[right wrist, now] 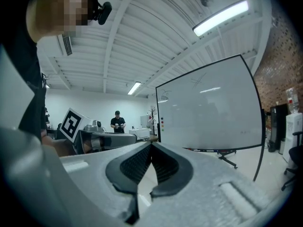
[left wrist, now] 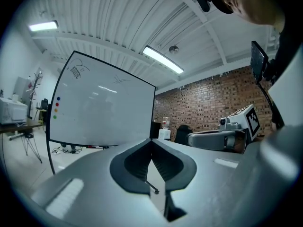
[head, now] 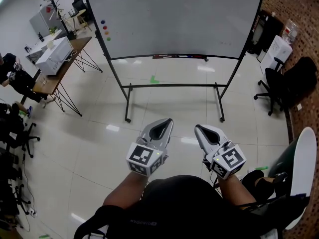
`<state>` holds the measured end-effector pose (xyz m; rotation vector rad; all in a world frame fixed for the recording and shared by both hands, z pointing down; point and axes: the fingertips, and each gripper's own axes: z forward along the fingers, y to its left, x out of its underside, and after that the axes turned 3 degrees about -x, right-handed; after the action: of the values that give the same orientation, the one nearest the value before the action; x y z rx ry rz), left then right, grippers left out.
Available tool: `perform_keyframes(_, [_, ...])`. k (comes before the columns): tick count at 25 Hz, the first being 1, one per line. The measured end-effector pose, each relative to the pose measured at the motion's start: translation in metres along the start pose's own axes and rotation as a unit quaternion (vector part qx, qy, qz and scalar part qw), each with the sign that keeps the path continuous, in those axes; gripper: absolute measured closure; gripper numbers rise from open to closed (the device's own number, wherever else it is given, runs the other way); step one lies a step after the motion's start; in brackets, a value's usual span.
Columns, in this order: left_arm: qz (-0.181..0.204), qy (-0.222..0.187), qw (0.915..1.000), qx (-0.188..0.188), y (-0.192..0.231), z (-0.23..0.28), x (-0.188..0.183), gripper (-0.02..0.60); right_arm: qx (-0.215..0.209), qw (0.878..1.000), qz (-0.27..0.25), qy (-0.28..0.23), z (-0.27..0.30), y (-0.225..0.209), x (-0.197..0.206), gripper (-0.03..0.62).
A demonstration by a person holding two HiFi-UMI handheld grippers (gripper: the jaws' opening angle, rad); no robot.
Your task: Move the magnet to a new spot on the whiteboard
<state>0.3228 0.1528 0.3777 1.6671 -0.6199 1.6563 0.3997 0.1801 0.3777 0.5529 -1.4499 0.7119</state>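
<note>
A big whiteboard (head: 179, 19) on a black wheeled stand fills the top of the head view. Several small coloured magnets (head: 105, 30) sit in a column near its left edge; they show again as magnets (left wrist: 56, 108) in the left gripper view and magnets (right wrist: 162, 122) in the right gripper view. My left gripper (head: 168, 123) and right gripper (head: 198, 128) are held side by side, level, well short of the board. Both are shut with nothing between the jaws. The left gripper's tips (left wrist: 151, 141) and the right gripper's tips (right wrist: 151, 144) meet.
A tray with markers (head: 179, 57) runs along the board's lower edge. Desks with a white printer (head: 54, 55) stand at left, black office chairs (head: 286, 83) at right by a brick wall. A person (right wrist: 117, 122) stands far back in the room. Glossy tiled floor lies between me and the board.
</note>
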Motion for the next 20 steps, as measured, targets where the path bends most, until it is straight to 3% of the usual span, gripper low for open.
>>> perform_keyframes(9, [0.002, 0.013, 0.9999, 0.0, -0.018, -0.003, 0.008, 0.566, 0.004, 1.0, 0.002, -0.004, -0.018, 0.002, 0.006, 0.594])
perform_keyframes(14, [0.023, 0.003, 0.9997, 0.0, -0.019, -0.007, 0.008, 0.566, 0.007, 1.0, 0.004, 0.001, -0.022, 0.004, 0.011, 0.594])
perform_keyframes(20, [0.016, 0.005, 0.9999, -0.004, -0.022, -0.01, 0.009, 0.566, 0.008, 1.0, -0.007, -0.003, -0.025, 0.007, 0.009, 0.594])
